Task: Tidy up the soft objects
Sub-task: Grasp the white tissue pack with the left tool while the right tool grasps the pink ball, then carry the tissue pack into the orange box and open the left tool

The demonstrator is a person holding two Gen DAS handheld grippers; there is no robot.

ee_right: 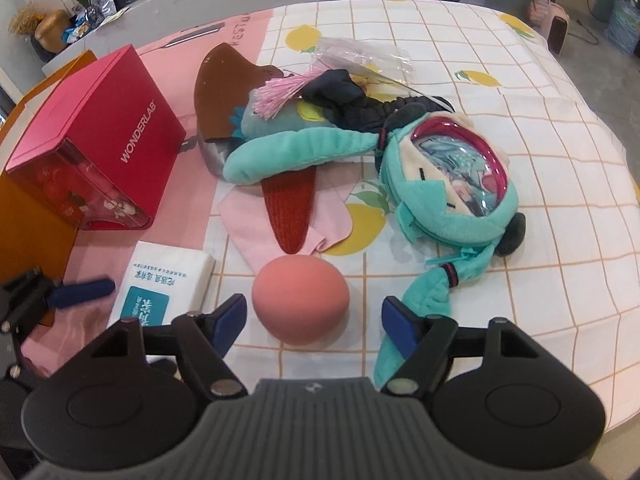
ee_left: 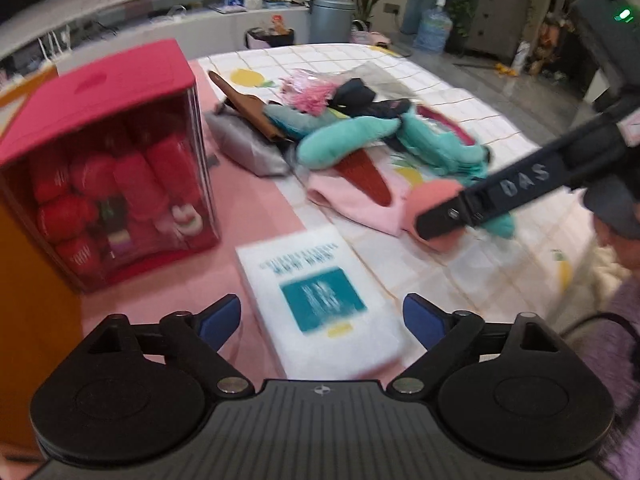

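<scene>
A pile of soft things lies on the checked cloth: a teal plush doll bag [ee_right: 448,184], a pink cloth [ee_right: 280,220] with a red knit piece on it, a pink tassel [ee_right: 280,92] and a dark garment. A salmon soft ball [ee_right: 300,300] sits just ahead of my right gripper [ee_right: 314,320], which is open with the ball between its fingers. My left gripper [ee_left: 322,320] is open and empty over a white tissue pack [ee_left: 320,296]. In the left wrist view the right gripper reaches the ball [ee_left: 432,200] from the right.
A red box [ee_right: 96,136] with a clear front and red items inside stands at the left on the pink mat, also in the left wrist view [ee_left: 108,168]. An orange box edge [ee_right: 36,216] is beside it. A brown flap and silver pouch [ee_left: 244,144] lie behind the pile.
</scene>
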